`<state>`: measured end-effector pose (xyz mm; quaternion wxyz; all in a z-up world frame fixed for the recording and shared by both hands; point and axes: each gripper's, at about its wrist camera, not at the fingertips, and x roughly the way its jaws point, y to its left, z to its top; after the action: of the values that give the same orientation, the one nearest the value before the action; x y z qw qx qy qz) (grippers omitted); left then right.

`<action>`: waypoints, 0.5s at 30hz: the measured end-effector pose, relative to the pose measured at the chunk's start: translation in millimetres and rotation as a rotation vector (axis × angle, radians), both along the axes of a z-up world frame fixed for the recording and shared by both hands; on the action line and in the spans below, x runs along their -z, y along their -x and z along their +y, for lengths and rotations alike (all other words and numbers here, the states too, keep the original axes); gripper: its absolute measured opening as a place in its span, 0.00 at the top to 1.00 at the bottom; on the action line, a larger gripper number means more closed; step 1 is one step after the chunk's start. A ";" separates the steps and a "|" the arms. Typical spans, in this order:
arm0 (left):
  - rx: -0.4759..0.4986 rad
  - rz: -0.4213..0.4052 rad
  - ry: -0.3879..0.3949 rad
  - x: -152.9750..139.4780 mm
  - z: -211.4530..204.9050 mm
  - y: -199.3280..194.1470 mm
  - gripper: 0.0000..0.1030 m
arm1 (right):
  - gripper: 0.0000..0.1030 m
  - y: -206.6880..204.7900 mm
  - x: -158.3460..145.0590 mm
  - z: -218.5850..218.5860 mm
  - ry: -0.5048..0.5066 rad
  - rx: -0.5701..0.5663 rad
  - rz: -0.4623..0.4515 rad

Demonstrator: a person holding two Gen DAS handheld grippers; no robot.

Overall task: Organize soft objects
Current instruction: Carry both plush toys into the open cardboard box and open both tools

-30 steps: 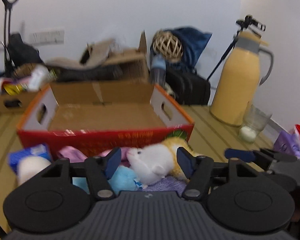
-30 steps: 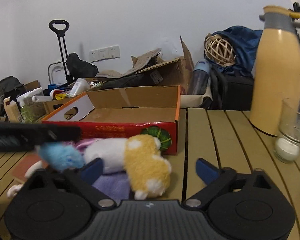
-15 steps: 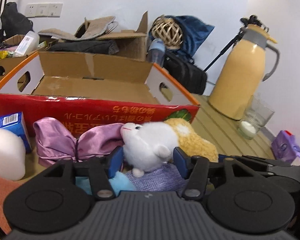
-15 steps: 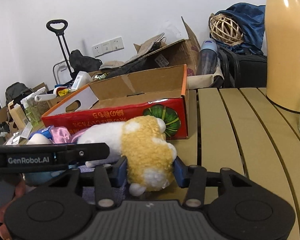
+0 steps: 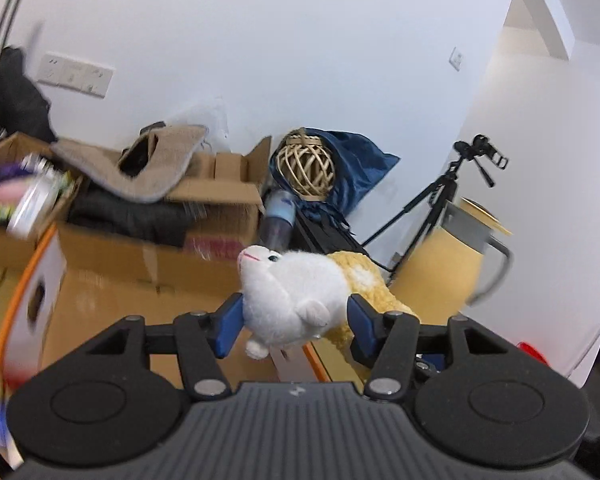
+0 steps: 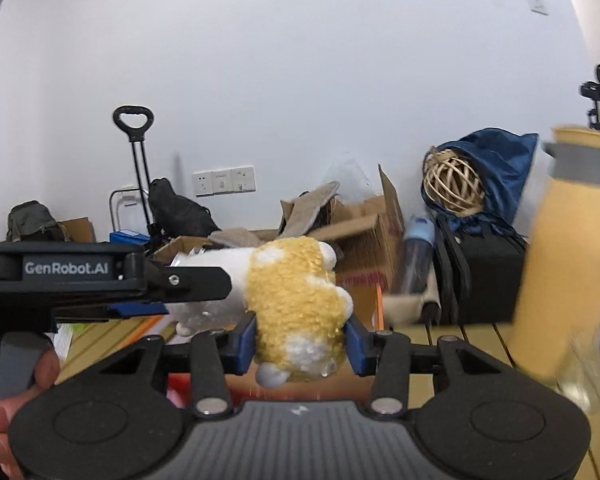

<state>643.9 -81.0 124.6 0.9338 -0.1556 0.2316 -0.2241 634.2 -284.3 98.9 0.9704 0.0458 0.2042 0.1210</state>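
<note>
Above the cardboard box [image 5: 112, 280], a plush toy [image 5: 296, 300] is clamped by left gripper [image 5: 294, 320] and right gripper [image 6: 300, 340].

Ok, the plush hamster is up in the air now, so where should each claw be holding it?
As they hold it now, one at each end. The left claw clamps the white head end of the plush hamster across its sides; the right claw clamps the yellow rump the same way. The body is long and floppy, so a single end grip would probably let it sag.
</note>
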 end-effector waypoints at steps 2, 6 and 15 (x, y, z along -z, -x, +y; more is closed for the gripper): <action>0.024 0.051 -0.010 1.4 3.4 -51.5 0.45 | 0.57 -44.0 0.0 6.1 -0.014 0.024 0.045; 0.018 0.203 0.002 43.6 3.1 -145.7 0.45 | 0.57 -134.6 34.9 15.4 -0.043 0.079 0.181; -0.007 0.297 -0.060 111.2 -5.4 -206.5 0.36 | 0.53 -204.0 107.4 31.8 0.099 0.186 0.320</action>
<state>850.4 -86.5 13.5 0.8943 -0.1597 0.3732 -0.1883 838.2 -252.5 -8.5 0.9335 0.0355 0.3566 0.0119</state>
